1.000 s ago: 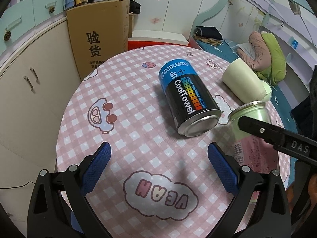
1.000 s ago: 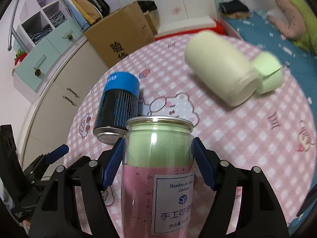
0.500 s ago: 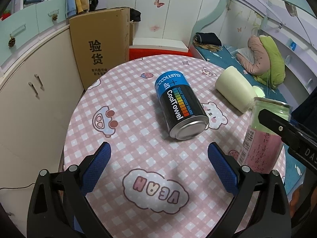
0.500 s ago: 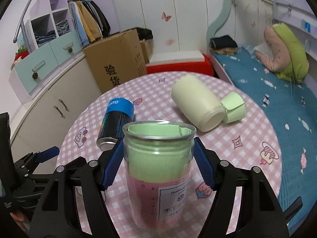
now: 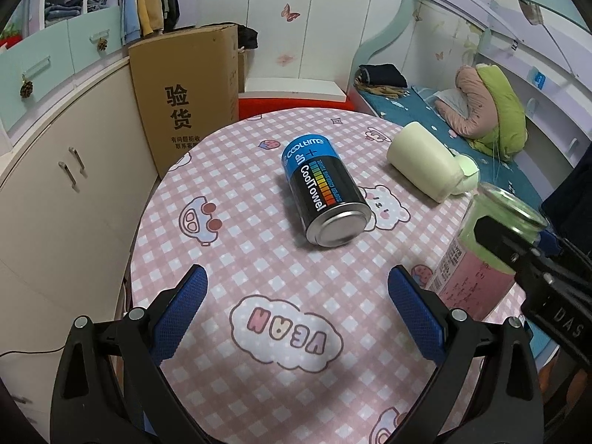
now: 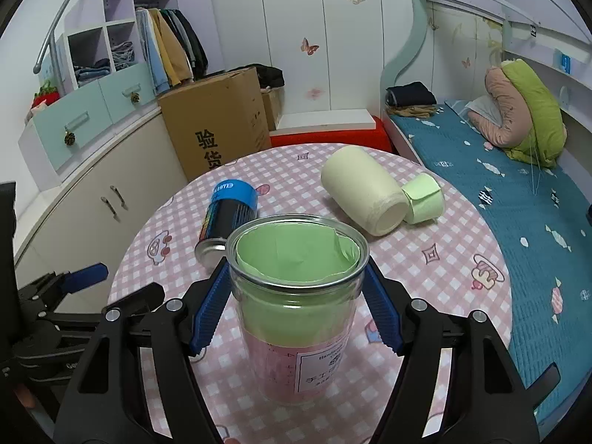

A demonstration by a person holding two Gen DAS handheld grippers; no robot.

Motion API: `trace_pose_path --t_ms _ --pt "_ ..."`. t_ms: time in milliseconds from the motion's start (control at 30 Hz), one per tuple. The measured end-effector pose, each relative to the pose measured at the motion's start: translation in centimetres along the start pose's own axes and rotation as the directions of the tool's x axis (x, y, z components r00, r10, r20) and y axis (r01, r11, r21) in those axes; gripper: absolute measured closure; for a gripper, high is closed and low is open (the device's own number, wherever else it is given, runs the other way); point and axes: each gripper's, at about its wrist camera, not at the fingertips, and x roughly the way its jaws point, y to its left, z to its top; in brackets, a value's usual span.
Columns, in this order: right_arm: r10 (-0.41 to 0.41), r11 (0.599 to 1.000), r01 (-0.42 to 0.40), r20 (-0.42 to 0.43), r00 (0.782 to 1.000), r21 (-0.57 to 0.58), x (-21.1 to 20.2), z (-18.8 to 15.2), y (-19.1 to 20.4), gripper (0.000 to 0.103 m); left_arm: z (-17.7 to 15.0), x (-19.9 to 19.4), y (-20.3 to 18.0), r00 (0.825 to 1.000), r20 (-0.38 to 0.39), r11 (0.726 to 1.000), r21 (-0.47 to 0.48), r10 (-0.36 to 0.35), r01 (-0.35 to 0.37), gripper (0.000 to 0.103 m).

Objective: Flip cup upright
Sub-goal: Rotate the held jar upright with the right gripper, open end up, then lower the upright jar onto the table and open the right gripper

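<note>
A clear cup (image 6: 299, 303) with a green and pink paper lining stands upright on the pink checked round table (image 6: 444, 244), mouth up. My right gripper (image 6: 296, 292) is shut on the cup, its blue pads pressed on both sides near the rim. The cup also shows in the left wrist view (image 5: 477, 255) at the right edge, with the right gripper's black finger across it. My left gripper (image 5: 296, 307) is open and empty, above the near part of the table (image 5: 236, 244).
A black and blue CoolTowel can (image 5: 323, 192) lies on its side mid-table. A cream cylinder (image 5: 421, 161) with a pale green lid lies on its side at the far right. A cardboard box (image 5: 185, 88), cabinets and a bed surround the table.
The cup has gone from tilted toward the camera to upright, resting on the table in my right gripper. My left gripper has drawn back a little and stays open.
</note>
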Motion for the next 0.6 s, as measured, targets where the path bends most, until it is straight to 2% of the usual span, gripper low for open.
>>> trace_pose_path --t_ms 400,500,600 --pt "0.005 1.000 -0.005 0.013 1.000 0.019 -2.2 -1.6 0.8 0.032 -1.3 -2.2 0.0 1.000 0.017 1.000 0.008 0.000 0.000 0.009" --pt "0.003 1.000 -0.004 0.023 1.000 0.024 -3.0 -1.6 1.0 0.027 -1.4 -3.1 0.2 1.000 0.031 1.000 0.002 -0.001 0.001 0.009" --pt "0.012 1.000 -0.013 0.045 0.999 0.026 -4.1 -1.5 1.0 0.017 -1.4 -4.1 0.5 0.999 0.050 1.000 -0.008 0.003 -0.003 0.009"
